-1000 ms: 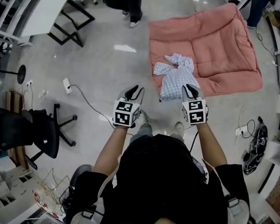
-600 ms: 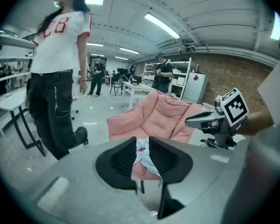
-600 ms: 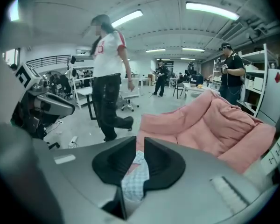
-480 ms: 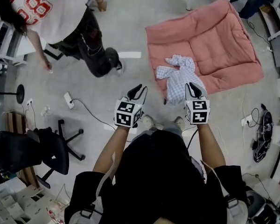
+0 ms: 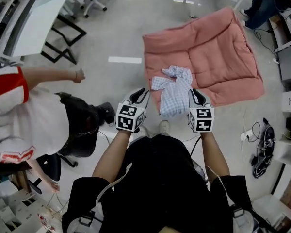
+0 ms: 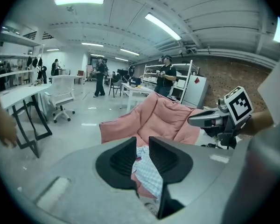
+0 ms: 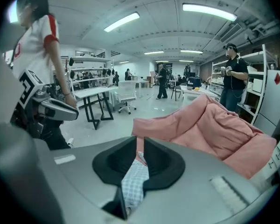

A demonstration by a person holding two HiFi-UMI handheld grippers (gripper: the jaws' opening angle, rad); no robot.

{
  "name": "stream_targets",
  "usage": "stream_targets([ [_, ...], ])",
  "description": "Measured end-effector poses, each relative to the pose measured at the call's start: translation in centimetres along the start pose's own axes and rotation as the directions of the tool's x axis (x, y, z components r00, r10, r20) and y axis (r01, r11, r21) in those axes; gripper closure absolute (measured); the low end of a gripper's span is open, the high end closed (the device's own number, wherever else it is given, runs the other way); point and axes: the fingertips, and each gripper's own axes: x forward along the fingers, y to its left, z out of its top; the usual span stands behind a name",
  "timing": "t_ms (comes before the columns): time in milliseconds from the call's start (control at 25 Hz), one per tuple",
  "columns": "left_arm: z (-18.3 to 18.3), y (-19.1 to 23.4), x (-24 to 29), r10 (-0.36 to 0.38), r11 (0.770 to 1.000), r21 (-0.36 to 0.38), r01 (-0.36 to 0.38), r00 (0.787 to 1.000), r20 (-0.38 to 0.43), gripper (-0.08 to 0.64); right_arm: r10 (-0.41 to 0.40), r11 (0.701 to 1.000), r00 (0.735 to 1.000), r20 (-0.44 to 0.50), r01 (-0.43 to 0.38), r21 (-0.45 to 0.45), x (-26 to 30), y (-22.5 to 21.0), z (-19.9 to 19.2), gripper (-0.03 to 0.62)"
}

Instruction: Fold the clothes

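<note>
A light-blue checked shirt (image 5: 177,89) lies crumpled on the near edge of a pink quilt (image 5: 218,52) spread on the floor. My left gripper (image 5: 141,93) hovers just left of the shirt and my right gripper (image 5: 198,93) just right of it. Both are held above the floor. In the left gripper view the jaws (image 6: 142,142) stand narrowly open with nothing between them; the shirt (image 6: 149,176) and the quilt (image 6: 163,115) show beyond. In the right gripper view the gripper (image 7: 141,144) also keeps a thin gap, and the shirt (image 7: 133,183) shows through it, not gripped.
A person in a white and red top (image 5: 19,115) stands close on my left. A black-framed table (image 5: 39,18) is at the far left. Cables and a power strip (image 5: 259,140) lie at the right, and shelves line the right edge.
I have stepped closer to the quilt, so the shirt now lies between both grippers. The bystander has walked from the top of the view down to my left side.
</note>
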Motion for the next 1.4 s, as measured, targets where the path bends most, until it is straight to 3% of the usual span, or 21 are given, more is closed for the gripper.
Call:
stream_targets([
  [240, 2.7, 0.6, 3.4, 0.012, 1.000, -0.003, -0.012, 1.000, 0.005, 0.468, -0.007, 1.000, 1.000, 0.007, 0.007, -0.005, 1.6, -3.7, 2.0, 0.545],
  [520, 3.6, 2.1, 5.4, 0.002, 1.000, 0.014, -0.002, 1.000, -0.003, 0.468, -0.021, 1.000, 1.000, 0.016, 0.021, 0.016, 3.7, -4.7, 3.0, 0.548],
  [880, 7.0, 8.2, 9.6, -0.143, 0.982, 0.117, 0.146, 0.989, -0.037, 0.466, -0.156, 0.982, 0.988, -0.009, 0.156, 0.107, 9.0, -3.3, 4.9, 0.549],
  [1120, 10.6, 14.2, 11.3, -0.300, 0.921, 0.225, 0.317, 0.948, -0.106, 0.466, -0.311, 0.925, 0.949, -0.052, 0.315, 0.214, 12.2, -0.2, 6.9, 0.557],
  [1400, 12.9, 19.8, 13.1, -0.446, 0.809, 0.313, 0.497, 0.867, -0.223, 0.466, -0.455, 0.817, 0.882, -0.122, 0.468, 0.336, 15.1, 4.3, 8.0, 0.558],
])
